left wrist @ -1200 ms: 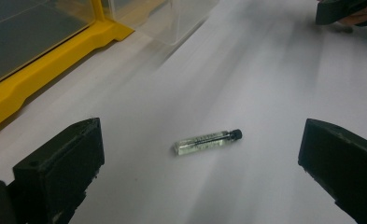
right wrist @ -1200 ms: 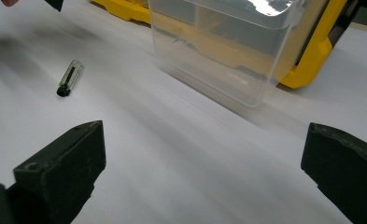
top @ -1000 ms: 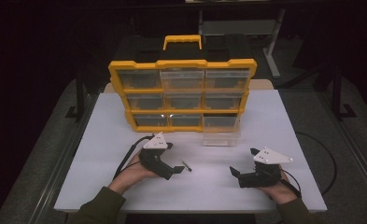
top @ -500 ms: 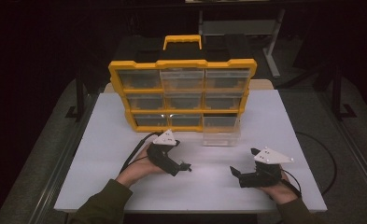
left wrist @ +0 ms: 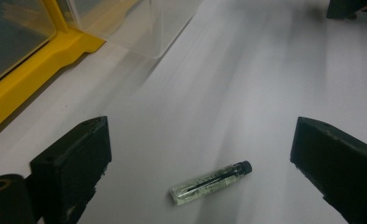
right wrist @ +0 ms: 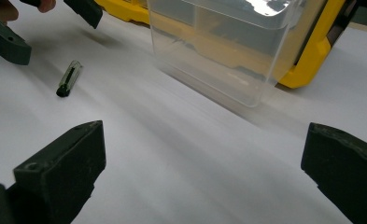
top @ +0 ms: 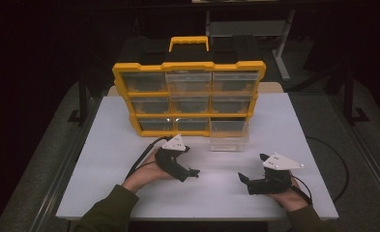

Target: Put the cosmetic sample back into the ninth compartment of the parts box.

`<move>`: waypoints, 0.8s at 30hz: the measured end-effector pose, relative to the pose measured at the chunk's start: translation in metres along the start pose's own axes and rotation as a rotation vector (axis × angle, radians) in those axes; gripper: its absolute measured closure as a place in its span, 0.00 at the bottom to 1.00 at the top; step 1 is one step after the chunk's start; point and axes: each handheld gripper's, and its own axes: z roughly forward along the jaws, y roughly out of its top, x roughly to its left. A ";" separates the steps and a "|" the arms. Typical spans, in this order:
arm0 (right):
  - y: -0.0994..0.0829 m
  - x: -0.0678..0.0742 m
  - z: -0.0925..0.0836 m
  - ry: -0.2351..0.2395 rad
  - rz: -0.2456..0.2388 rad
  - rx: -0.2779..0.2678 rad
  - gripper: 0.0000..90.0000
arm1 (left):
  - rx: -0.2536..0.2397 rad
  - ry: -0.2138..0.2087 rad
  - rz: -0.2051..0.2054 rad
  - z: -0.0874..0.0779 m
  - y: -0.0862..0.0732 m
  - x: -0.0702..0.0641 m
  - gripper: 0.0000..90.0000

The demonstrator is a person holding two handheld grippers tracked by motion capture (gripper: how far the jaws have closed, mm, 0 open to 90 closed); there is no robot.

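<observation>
Vial (left wrist: 211, 182) between spread fingers (left wrist: 74, 161)

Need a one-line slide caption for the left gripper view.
Left gripper jaws open over a small black-capped vial lying on the white table.

A yellow organizer case (top: 187, 99) stands upright on the white table (top: 105, 145) — handle on top.
</observation>
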 end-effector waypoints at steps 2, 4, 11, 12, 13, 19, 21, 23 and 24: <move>0.000 0.000 0.001 0.001 -0.006 -0.002 0.00 | 0.003 -0.003 -0.001 0.000 0.000 0.000 0.08; 0.000 0.000 0.001 0.001 0.000 0.004 0.00 | 0.005 -0.007 0.000 0.000 -0.001 0.001 0.12; 0.000 0.000 0.001 0.002 0.000 0.005 0.00 | 0.037 -0.022 -0.010 0.002 -0.002 0.001 0.19; 0.000 0.000 0.001 0.001 -0.002 0.006 0.00 | 0.040 -0.023 -0.010 0.002 -0.003 0.000 0.20; 0.000 0.000 0.001 0.001 0.000 0.006 0.00 | 0.038 -0.022 -0.008 0.003 -0.003 0.000 0.21; -0.001 0.000 0.001 -0.001 -0.004 0.007 0.00 | 0.045 -0.022 -0.016 0.005 -0.004 -0.001 0.28; -0.001 0.000 0.001 -0.001 -0.007 0.008 0.00 | 0.057 -0.022 -0.013 0.005 -0.004 -0.001 0.30; -0.001 0.000 0.001 -0.002 -0.008 0.008 0.00 | 0.069 -0.022 -0.004 0.005 -0.005 -0.001 0.32; -0.001 0.000 0.001 -0.003 -0.009 0.008 0.00 | 0.072 -0.025 -0.004 0.006 -0.005 -0.002 0.34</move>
